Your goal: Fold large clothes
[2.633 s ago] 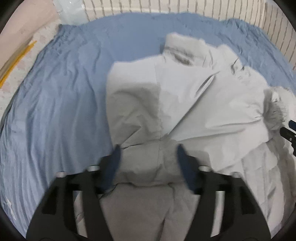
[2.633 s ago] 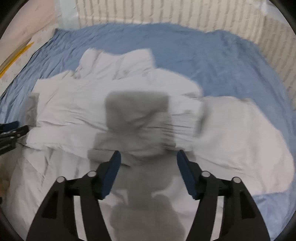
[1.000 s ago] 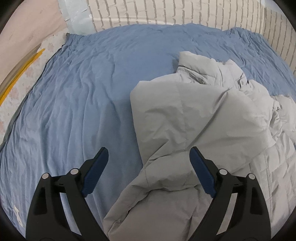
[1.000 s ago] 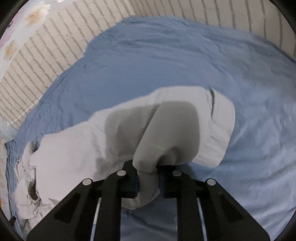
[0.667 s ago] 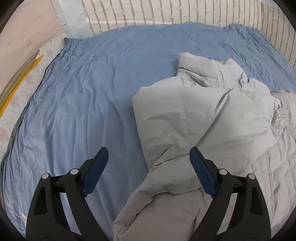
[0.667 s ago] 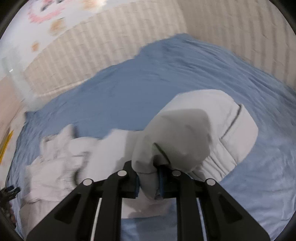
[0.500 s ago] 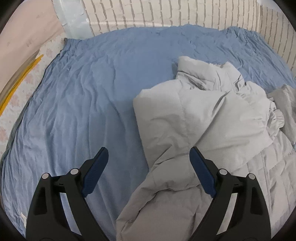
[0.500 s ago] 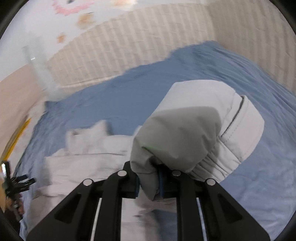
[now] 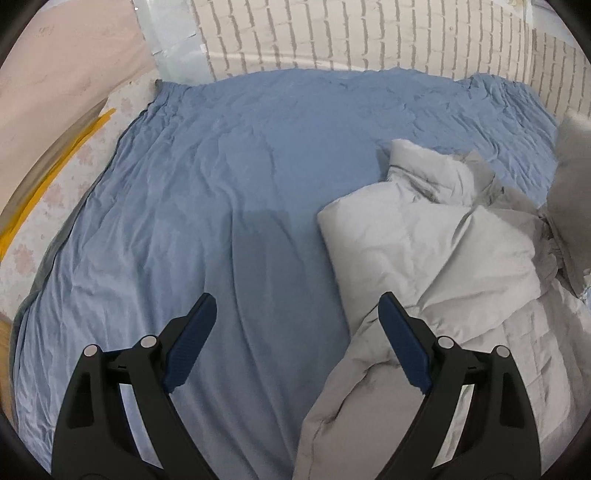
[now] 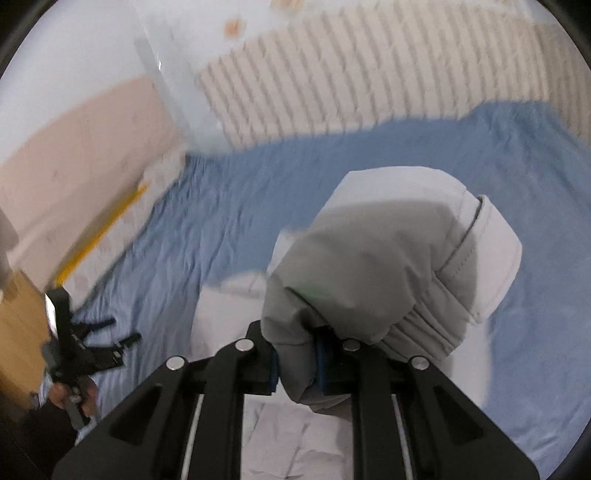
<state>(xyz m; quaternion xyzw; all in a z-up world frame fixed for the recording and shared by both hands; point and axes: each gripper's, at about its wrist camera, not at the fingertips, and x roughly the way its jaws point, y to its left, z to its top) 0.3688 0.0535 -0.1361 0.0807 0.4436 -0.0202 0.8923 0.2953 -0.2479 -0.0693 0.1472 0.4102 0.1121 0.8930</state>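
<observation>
A pale grey padded jacket (image 9: 432, 243) lies crumpled on the right half of a blue sheet (image 9: 236, 177). My left gripper (image 9: 295, 321) hangs wide open above the sheet at the jacket's left edge, with nothing between its fingers. In the right wrist view my right gripper (image 10: 295, 365) is shut on a fold of the jacket's sleeve (image 10: 388, 266), whose cuff end bulges up over the jaws. That lifted sleeve (image 9: 572, 184) shows at the right edge of the left wrist view. The left gripper (image 10: 110, 334) also appears small at the left, held by a hand.
The blue sheet covers a bed against a white brick-pattern wall (image 9: 369, 33). A pale headboard panel (image 9: 55, 92) and a yellow strip (image 9: 44, 184) run along the left side. The sheet's left half lies bare and wrinkled.
My right gripper has swung and risen with the sleeve, rolling so the wall and headboard came into view. The left gripper drew back to the left, so the jacket sits further right.
</observation>
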